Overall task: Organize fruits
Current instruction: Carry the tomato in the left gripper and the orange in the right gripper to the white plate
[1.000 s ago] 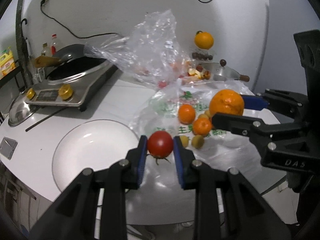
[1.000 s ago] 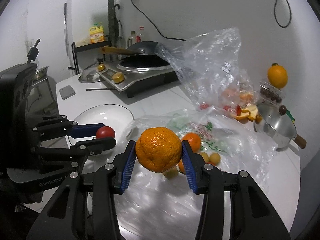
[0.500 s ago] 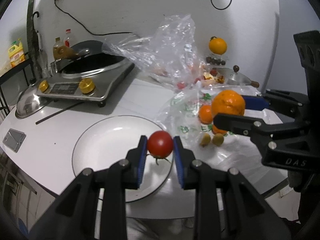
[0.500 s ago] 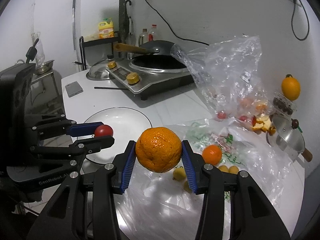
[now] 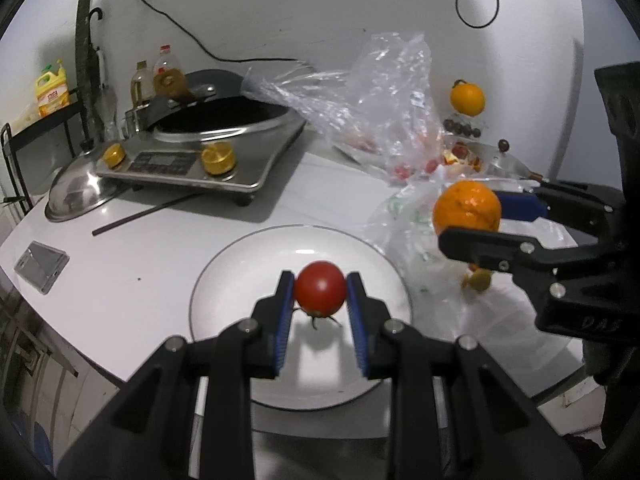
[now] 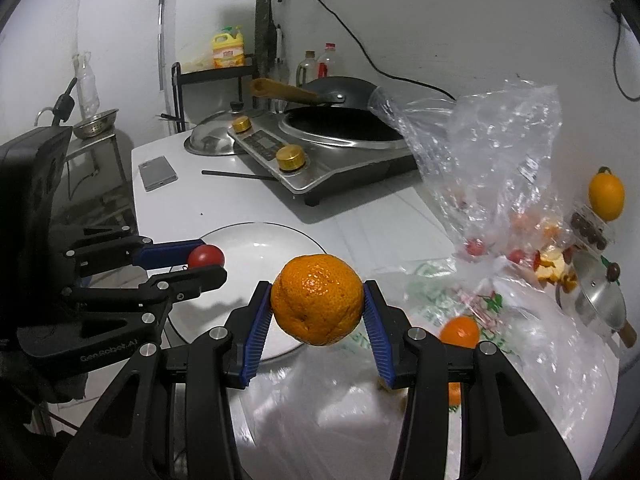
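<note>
tomato sits clamped between the blue pads of my left gripper, stem side down, held in the air above the white plate. from the right wrist view the same tomato hangs over the plate's left rim. my right gripper is grasping a large orange, pads pressed on both its sides, over the near right edge of the plate where it meets a flattened printed plastic bag. in the left wrist view that orange is to the right of the plate, above the bag. a smaller orange lies on the bag just beyond my right finger. a clear crumpled bag stands behind it, with small red fruits at its base. farther back on the white table: an induction cooker carrying a dark wok, a steel lid, a phone and a single dark chopstick. orange peel lies beside a small lidded pot on the right.
</note>
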Demonstrator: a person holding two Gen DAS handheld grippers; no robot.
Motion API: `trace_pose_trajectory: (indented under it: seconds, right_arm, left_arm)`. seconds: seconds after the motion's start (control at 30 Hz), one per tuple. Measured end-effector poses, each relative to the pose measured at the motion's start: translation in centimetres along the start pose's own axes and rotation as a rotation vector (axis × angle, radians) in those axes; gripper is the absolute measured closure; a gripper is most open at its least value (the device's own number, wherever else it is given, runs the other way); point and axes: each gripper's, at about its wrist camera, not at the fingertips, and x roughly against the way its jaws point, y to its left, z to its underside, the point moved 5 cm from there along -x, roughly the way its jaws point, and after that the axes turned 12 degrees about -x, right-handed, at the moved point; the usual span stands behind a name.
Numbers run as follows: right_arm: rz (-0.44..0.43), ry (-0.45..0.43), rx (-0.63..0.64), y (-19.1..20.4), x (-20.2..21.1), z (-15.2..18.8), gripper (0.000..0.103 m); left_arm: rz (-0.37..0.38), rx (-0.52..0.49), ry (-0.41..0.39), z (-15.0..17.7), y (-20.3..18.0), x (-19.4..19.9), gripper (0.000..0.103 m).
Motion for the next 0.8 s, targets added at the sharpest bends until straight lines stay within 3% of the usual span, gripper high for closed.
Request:
trace_pose_trajectory:
  seconds: [0.8]
  right_arm:
    - [-0.036, 0.049, -0.016, 1.9, -7.3, -1.7, 0.055]
  left_arm:
    - [-0.056, 0.021, 0.069, 1.3, 5.2, -6.3, 0.076]
